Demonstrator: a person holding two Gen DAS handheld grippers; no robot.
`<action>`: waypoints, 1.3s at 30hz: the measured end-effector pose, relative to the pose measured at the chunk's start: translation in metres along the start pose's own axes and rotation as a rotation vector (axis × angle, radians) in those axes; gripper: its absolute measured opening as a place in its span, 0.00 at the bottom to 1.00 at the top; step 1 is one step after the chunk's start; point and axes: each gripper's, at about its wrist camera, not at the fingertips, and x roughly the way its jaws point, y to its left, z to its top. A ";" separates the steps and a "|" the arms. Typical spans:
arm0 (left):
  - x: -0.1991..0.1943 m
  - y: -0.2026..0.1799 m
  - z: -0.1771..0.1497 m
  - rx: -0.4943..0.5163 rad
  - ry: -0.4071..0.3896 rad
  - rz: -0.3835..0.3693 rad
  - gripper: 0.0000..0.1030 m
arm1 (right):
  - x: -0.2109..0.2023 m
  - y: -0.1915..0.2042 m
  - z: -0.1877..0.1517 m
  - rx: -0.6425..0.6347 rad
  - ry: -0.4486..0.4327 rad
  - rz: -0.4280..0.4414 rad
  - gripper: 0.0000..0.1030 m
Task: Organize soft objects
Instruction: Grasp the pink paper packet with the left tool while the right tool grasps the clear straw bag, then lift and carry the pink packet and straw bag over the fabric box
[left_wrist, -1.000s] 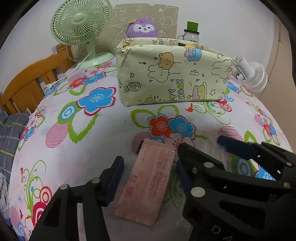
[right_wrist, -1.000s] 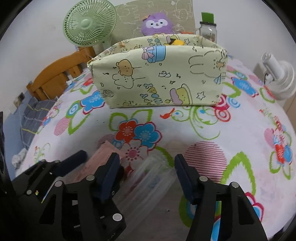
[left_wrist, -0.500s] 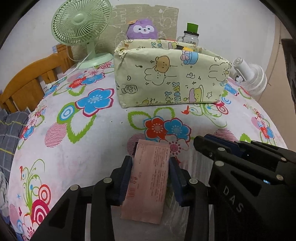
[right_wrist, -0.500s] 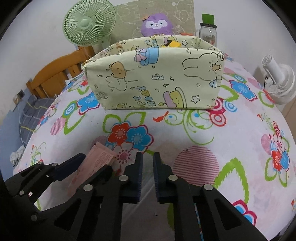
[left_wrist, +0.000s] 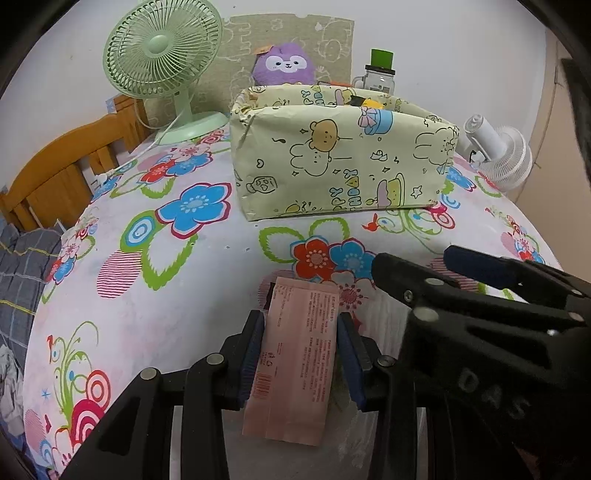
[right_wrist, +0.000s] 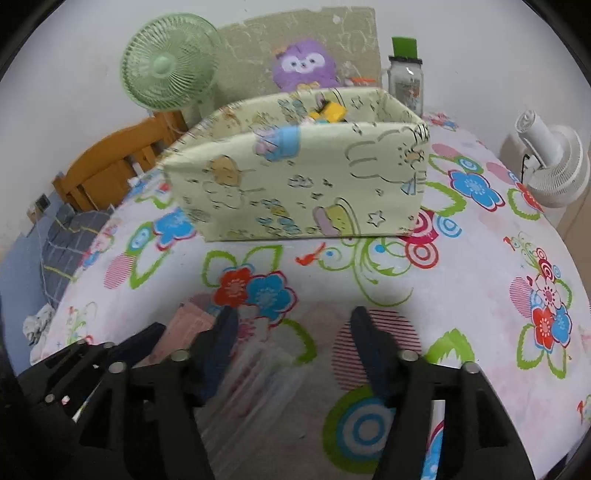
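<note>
Flower-printed white cloth (left_wrist: 207, 295) covers a table where a pale green cartoon-print fabric storage box (left_wrist: 340, 158) stands open-topped at the back, with a mint green desk fan (left_wrist: 162, 59), a purple plush toy (left_wrist: 284, 64), a green-lidded glass jar (left_wrist: 380, 72) and a small white fan (left_wrist: 498, 155) behind and beside it. Near the front edge, the left gripper (left_wrist: 301, 354) has its blue-padded fingers pressed against both long sides of a flat pink paper sachet (left_wrist: 295, 362). Just beside it, the right gripper (right_wrist: 295, 347) is spread wide over a clear plastic packet (right_wrist: 255, 373), blurred, lying on the cloth.
</note>
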 end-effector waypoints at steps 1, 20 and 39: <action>-0.001 0.001 -0.001 0.002 0.000 0.000 0.40 | -0.001 0.003 -0.001 -0.008 0.001 -0.006 0.66; -0.014 0.014 -0.029 0.047 0.011 -0.039 0.40 | -0.005 0.023 -0.038 0.032 0.102 -0.058 0.65; -0.007 -0.002 -0.013 0.009 0.015 -0.059 0.40 | -0.006 0.020 -0.026 0.000 0.060 0.005 0.13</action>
